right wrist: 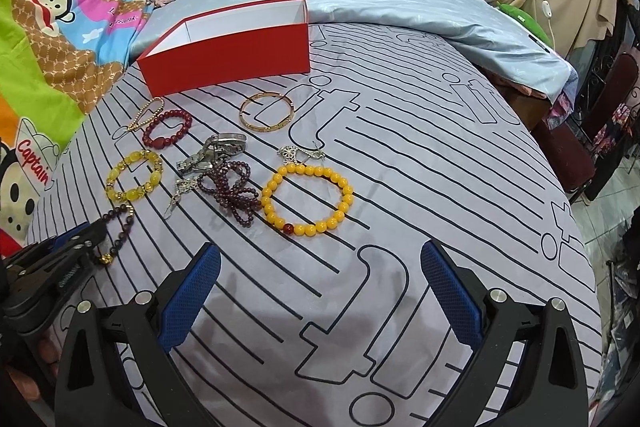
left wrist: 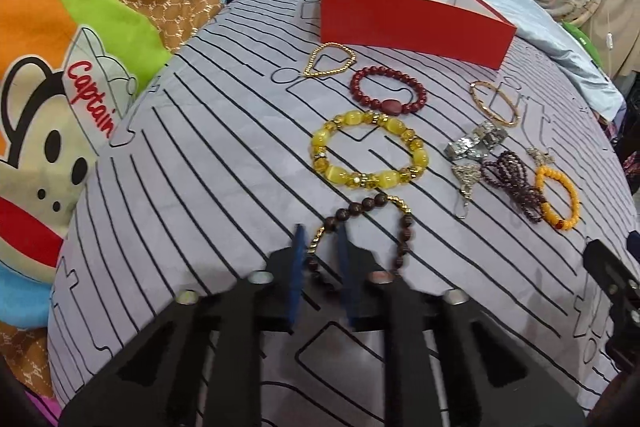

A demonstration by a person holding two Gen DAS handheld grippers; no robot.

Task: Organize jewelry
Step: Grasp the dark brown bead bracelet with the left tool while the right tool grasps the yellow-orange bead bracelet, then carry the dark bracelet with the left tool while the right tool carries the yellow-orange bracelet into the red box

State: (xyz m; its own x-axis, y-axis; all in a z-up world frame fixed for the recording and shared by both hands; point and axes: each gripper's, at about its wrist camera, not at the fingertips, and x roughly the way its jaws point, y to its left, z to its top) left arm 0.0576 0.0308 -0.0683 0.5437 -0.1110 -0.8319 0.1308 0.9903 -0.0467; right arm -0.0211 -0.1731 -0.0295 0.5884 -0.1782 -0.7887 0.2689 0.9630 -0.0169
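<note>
My left gripper is shut on the gold-bead stretch of a dark brown bead bracelet that lies on the striped grey bedcover. The right wrist view shows that left gripper at the left edge, with the same bracelet at its tip. My right gripper stands wide open over bare cover, a little short of an orange-yellow bead bracelet. An open red box with a white inside sits at the far side.
Between the box and the grippers lie a chunky yellow bracelet, a red bead bracelet, a gold bead chain, a gold bangle, a silver watch, a purple bead strand and silver earrings. Cartoon bedding is on the left.
</note>
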